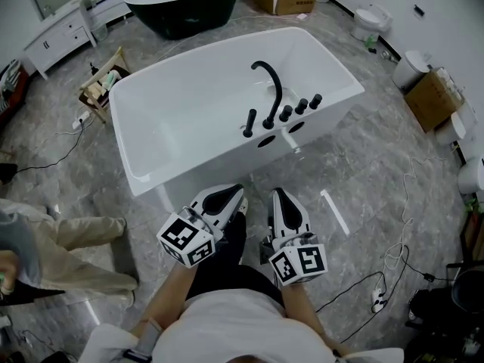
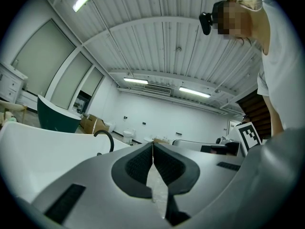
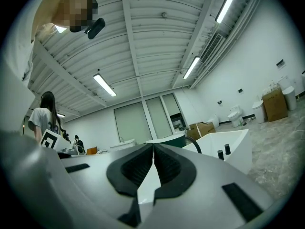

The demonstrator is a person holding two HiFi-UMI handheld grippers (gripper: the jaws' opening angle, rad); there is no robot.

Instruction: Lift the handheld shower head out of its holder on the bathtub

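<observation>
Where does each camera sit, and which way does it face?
Head view: on the person's head, facing steeply down at the white bathtub and its black spout; forearms, white shirt, left gripper and right gripper show.
Left gripper view: on the left gripper, facing level along its shut jaws; shirt at right.
Right gripper view: on the right gripper, level along shut jaws; shirt at left.
Shared: both gripper views catch the spout.

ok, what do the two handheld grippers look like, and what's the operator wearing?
The left gripper and right gripper both have white wedge-shaped shells, black on the inner faces. The fingers are grey with black ribbed pads. At the rear, each carries a white cube with black square markers. No cables show on either. The person wears a white short-sleeved top and dark trousers.
</observation>
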